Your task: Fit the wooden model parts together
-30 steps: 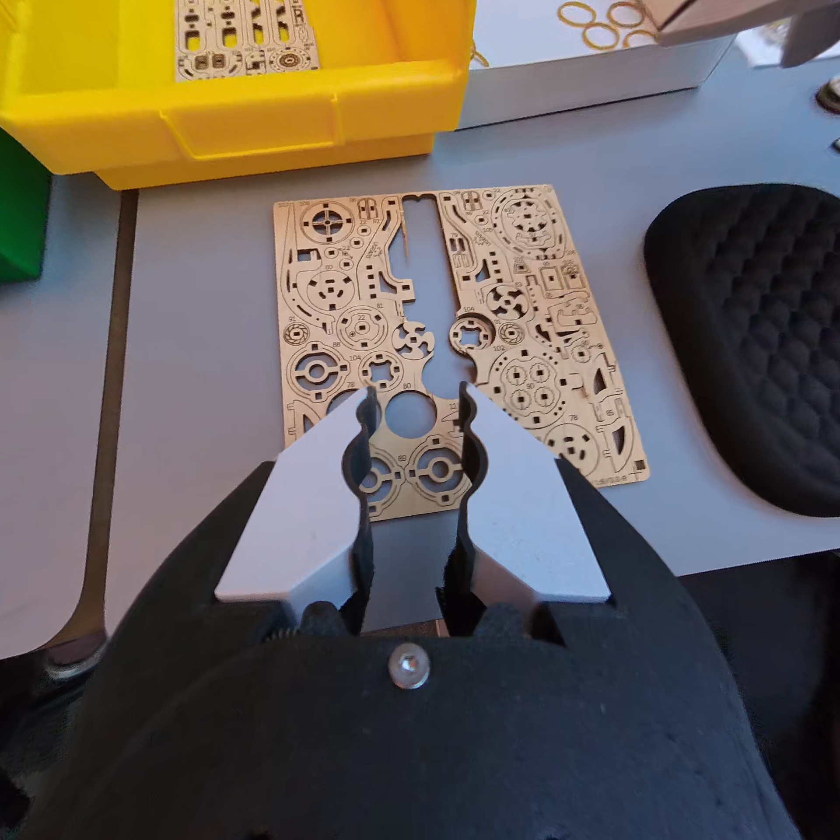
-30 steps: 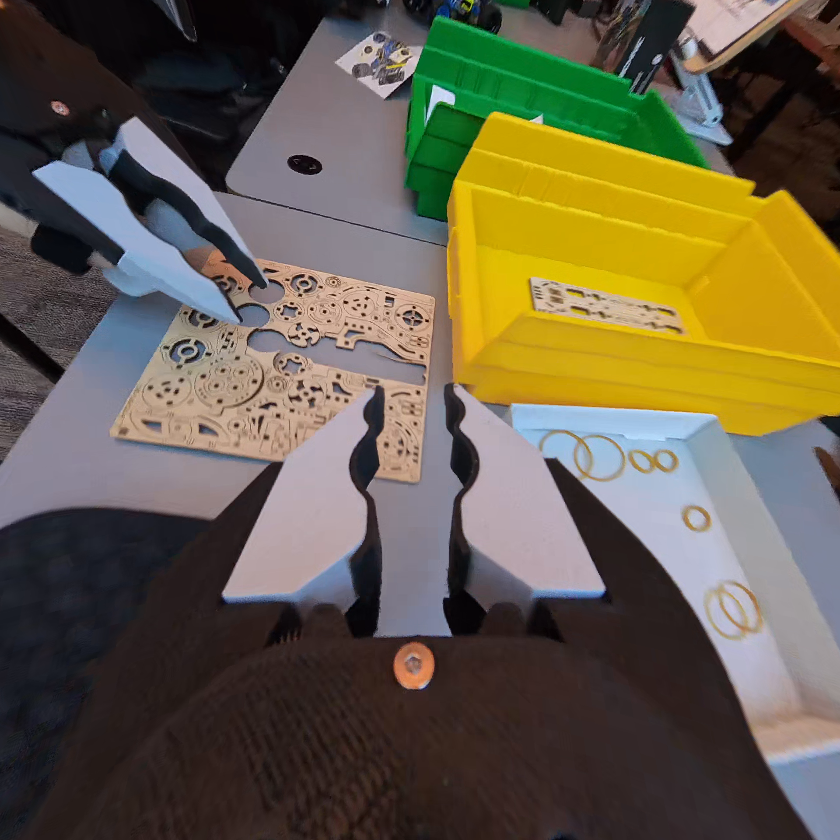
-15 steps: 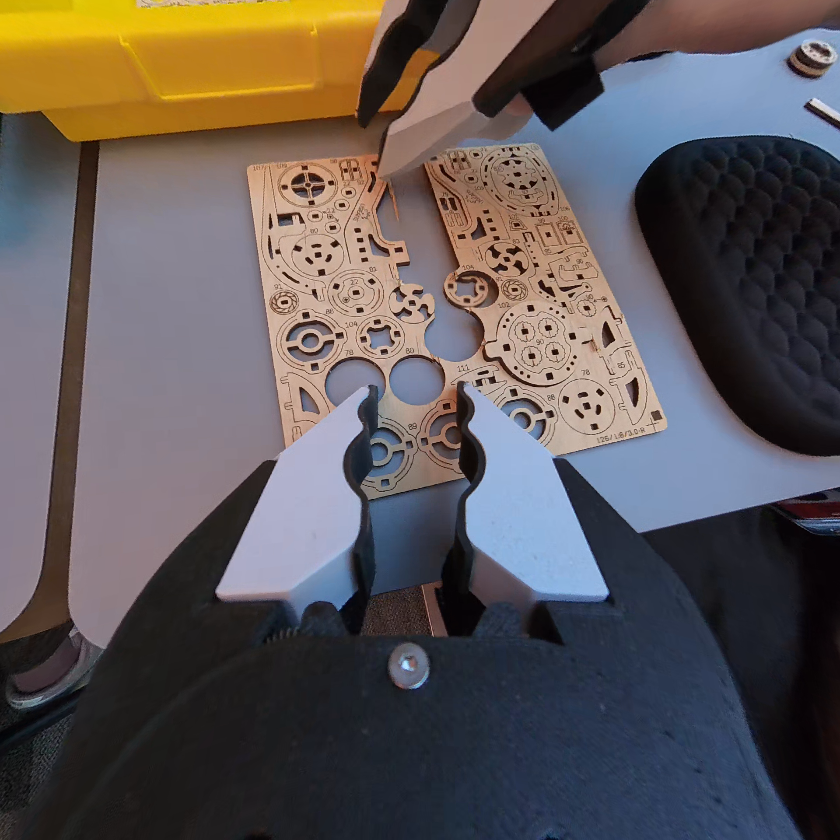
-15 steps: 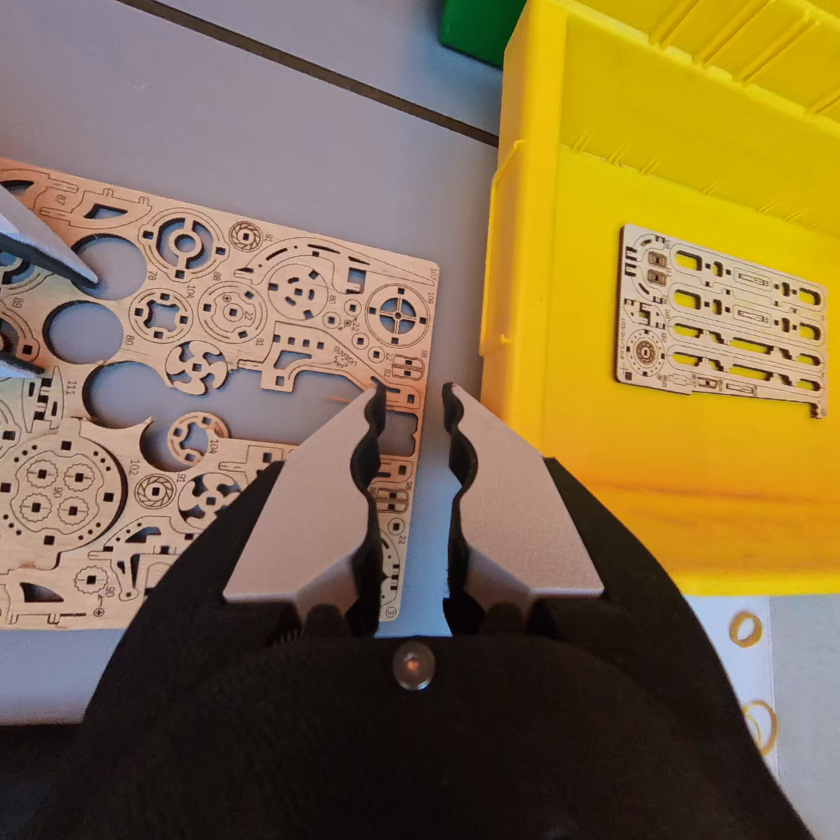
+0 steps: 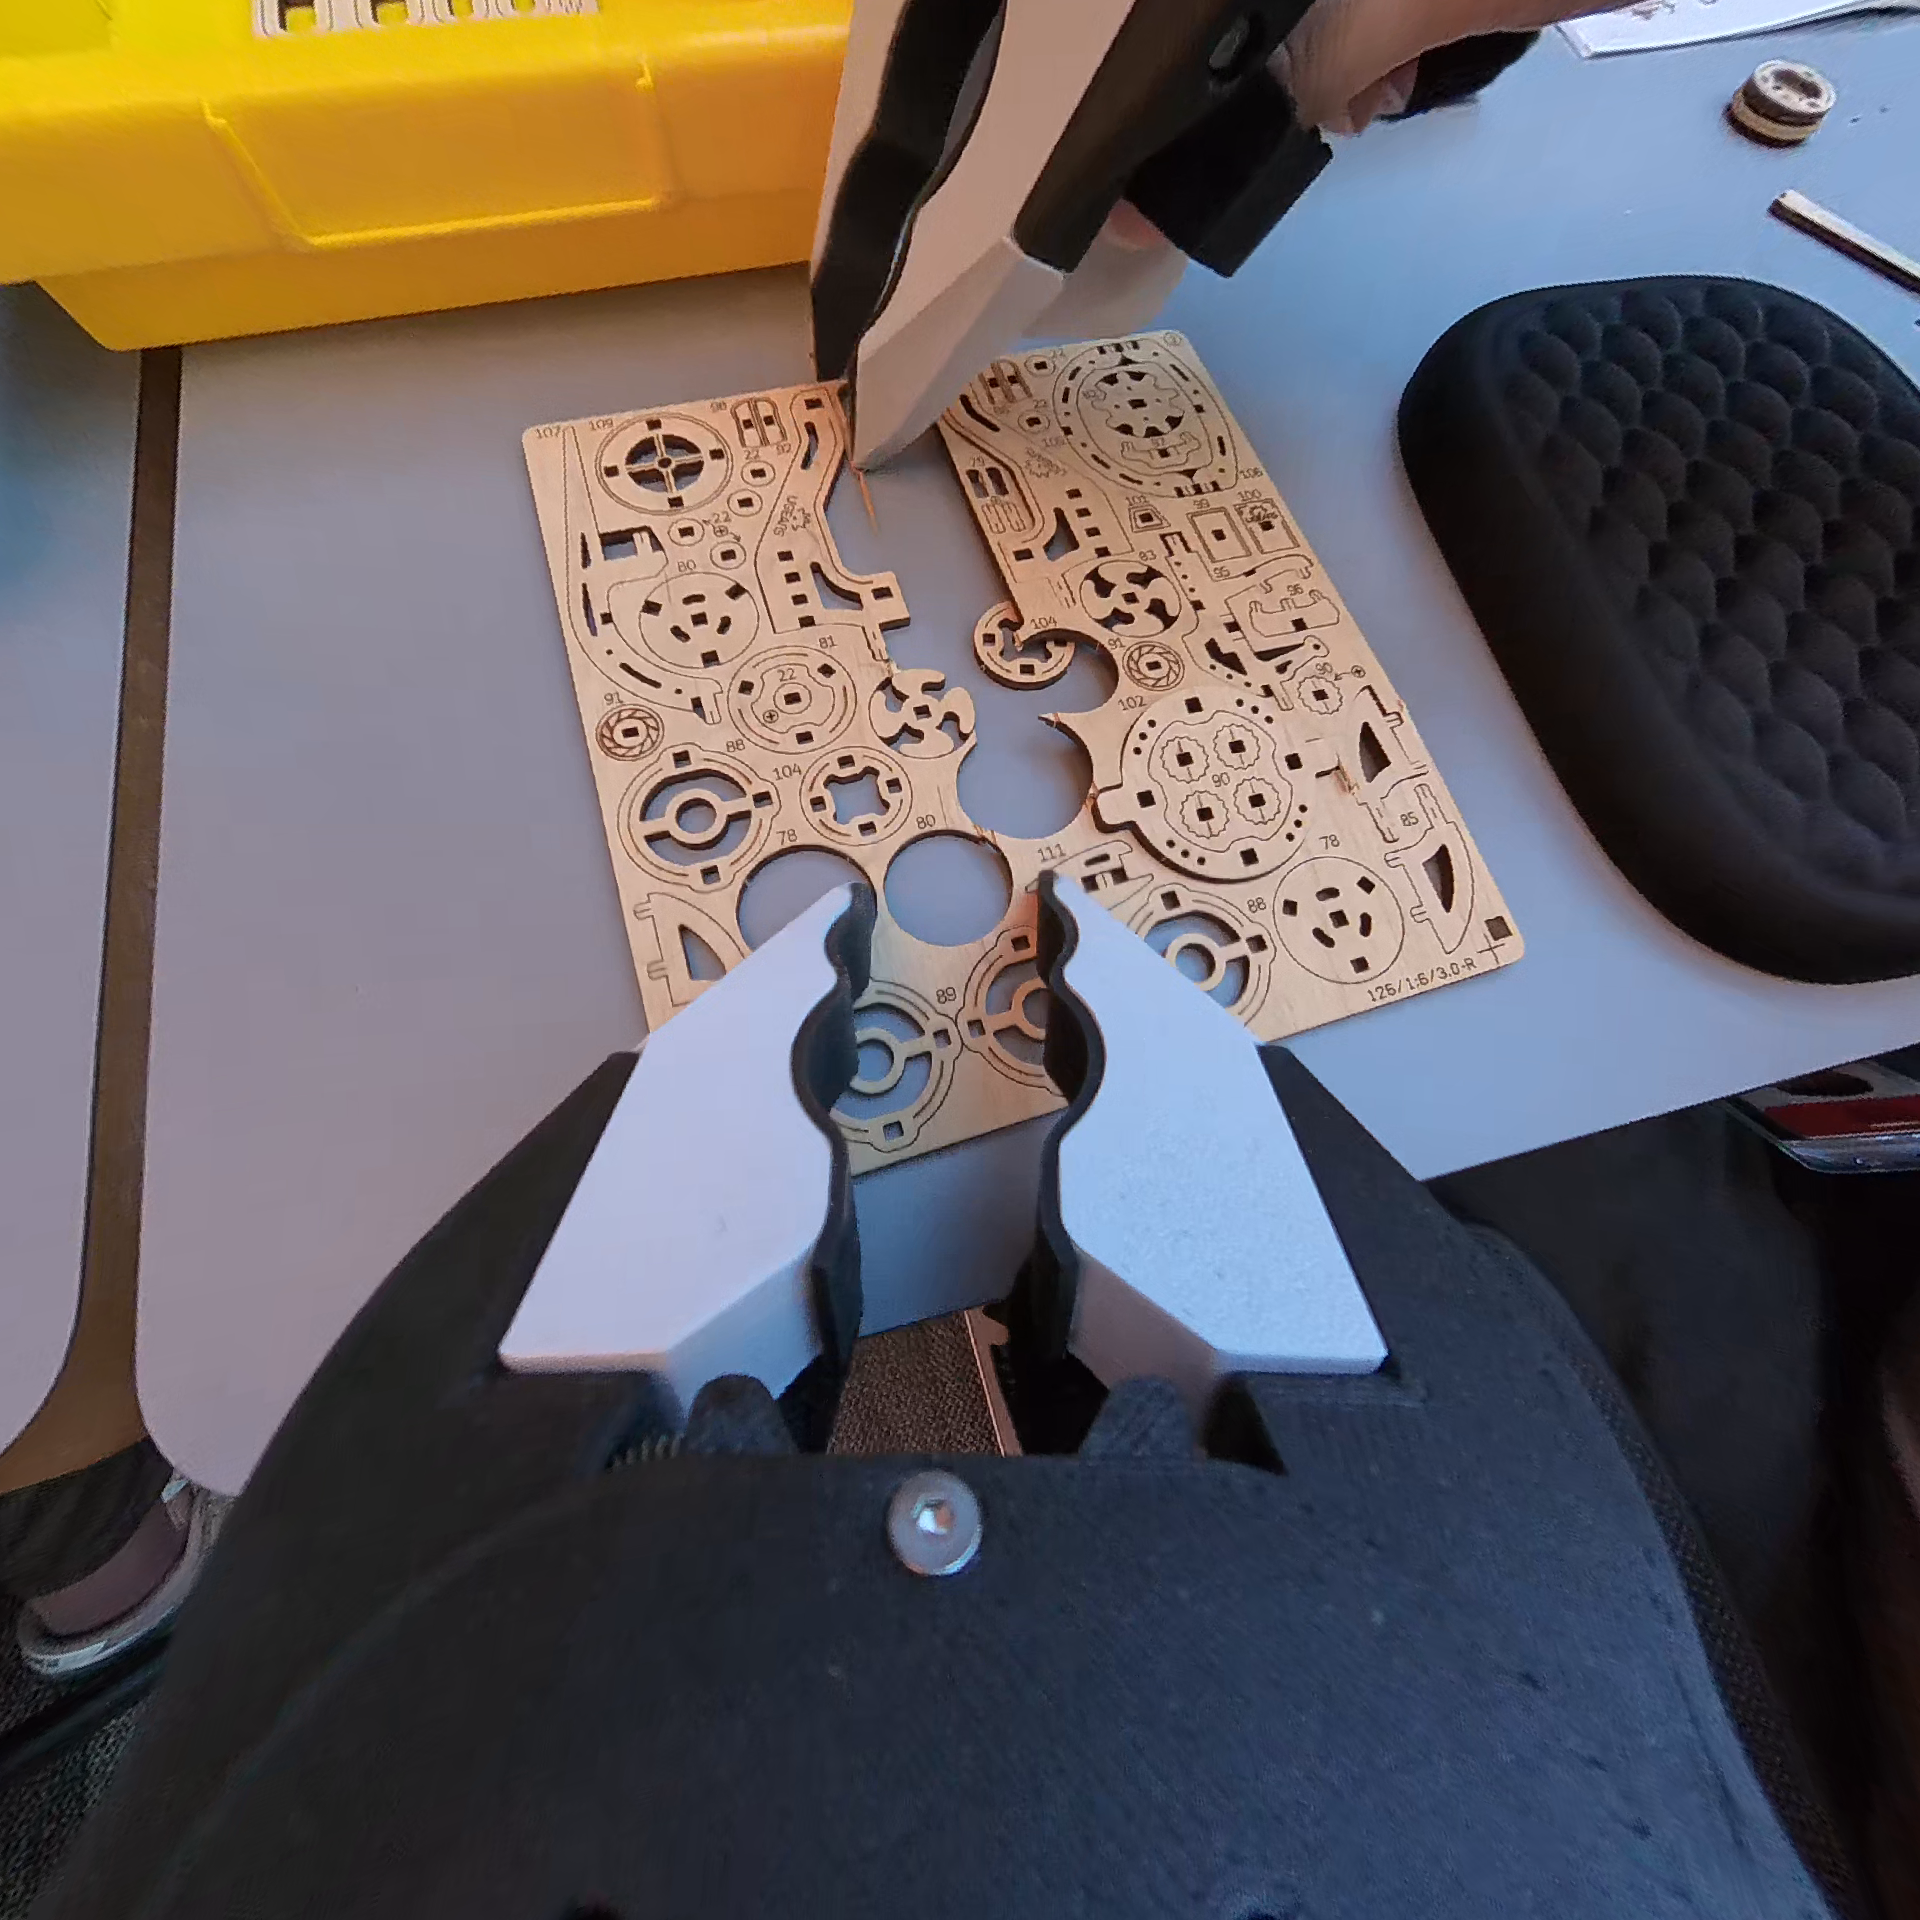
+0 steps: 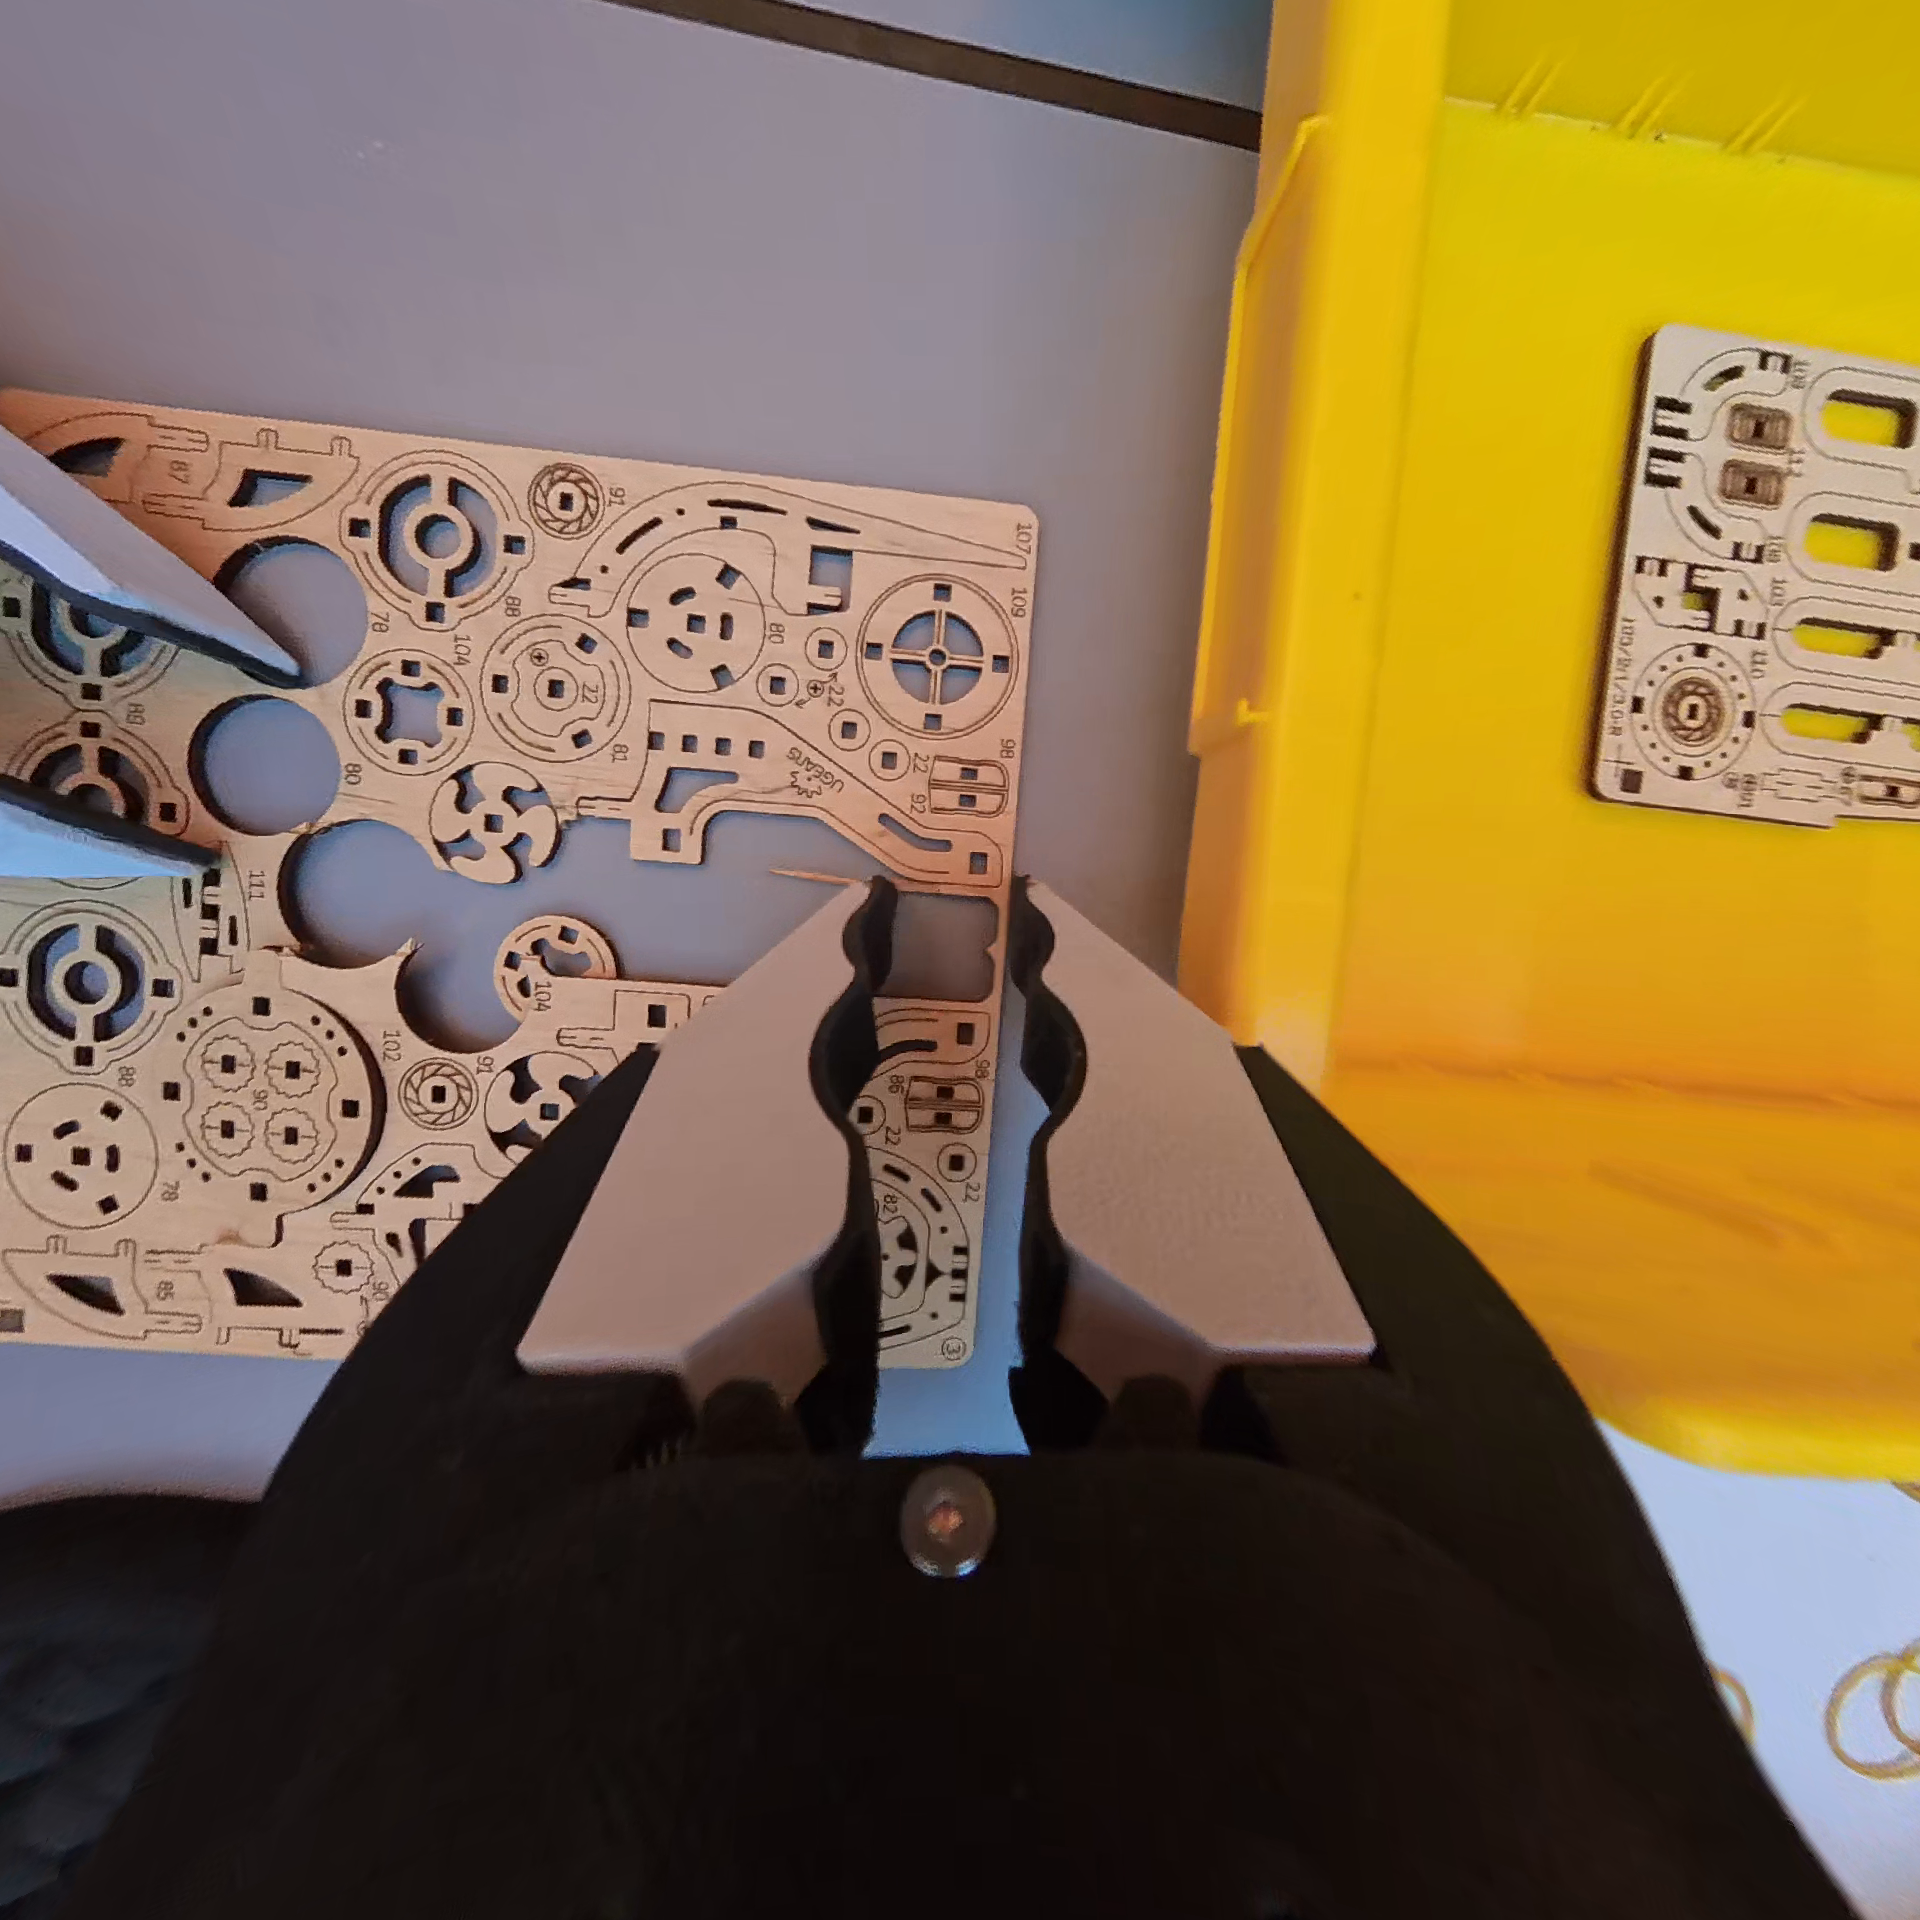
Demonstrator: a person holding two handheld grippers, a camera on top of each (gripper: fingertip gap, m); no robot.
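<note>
Here the wooden parts sheet (image 5: 997,717) lay flat on the grey tabletop (image 5: 343,665), near its front edge, between the yellow bin (image 5: 343,156) at the back and a black padded rest (image 5: 1683,623) toward the right edge. The left hand-held gripper (image 5: 945,899) hovered over the sheet's near edge with its jaws apart and nothing between them. The right hand-held gripper (image 6: 945,894) had its jaws apart too, straddling the thin strip at the sheet's far edge, where a long slot had already been emptied; a fine wood splinter (image 6: 816,878) stuck out just beside its left fingertip.

The likely trouble was breakage: that strip looked thin, and a pinch or twist could snap it rather than free a part. With the left jaws not pressing down, the whole sheet could also lift or slide.

Whether the right fingertips touched the wood or only hung above it was hard to tell. A second sheet (image 6: 1766,582) in the bin was cut off by the frame, and the rubber bands (image 6: 1870,1725) at the corner were only partly visible.
</note>
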